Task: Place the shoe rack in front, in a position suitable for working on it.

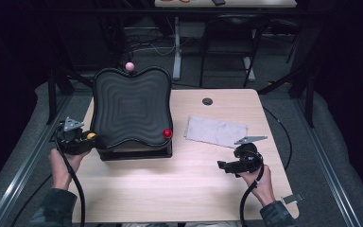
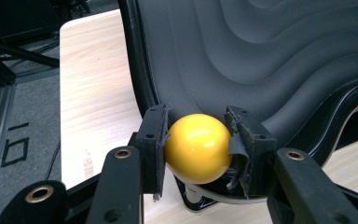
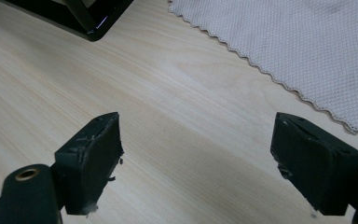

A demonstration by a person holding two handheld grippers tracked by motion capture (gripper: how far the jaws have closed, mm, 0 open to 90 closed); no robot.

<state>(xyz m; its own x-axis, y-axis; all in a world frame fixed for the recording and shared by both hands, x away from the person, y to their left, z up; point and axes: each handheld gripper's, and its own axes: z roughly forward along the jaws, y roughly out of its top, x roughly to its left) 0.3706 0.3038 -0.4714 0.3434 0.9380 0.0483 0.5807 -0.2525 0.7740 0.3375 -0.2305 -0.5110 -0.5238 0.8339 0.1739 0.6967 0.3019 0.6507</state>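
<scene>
A black wavy-surfaced board (image 1: 131, 109) stands tilted on a black base at the table's left. A yellow ball (image 2: 197, 148) sits at its near-left corner, and my left gripper (image 2: 197, 140) is shut on it, pads pressing both sides. In the high view that left gripper (image 1: 86, 138) and the yellow ball (image 1: 91, 136) lie at the board's left edge. A red ball (image 1: 167, 133) is fixed at the board's near-right corner and a pink ball (image 1: 129, 66) at its far edge. My right gripper (image 3: 198, 154) hovers open over bare wood; in the high view the right gripper (image 1: 223, 165) points left.
A grey cloth (image 1: 216, 131) lies flat to the right of the board; its scalloped edge (image 3: 279, 42) runs just beyond the right jaws. A dark round hole (image 1: 207, 101) sits near the table's far edge. Dark frame legs and another table stand behind.
</scene>
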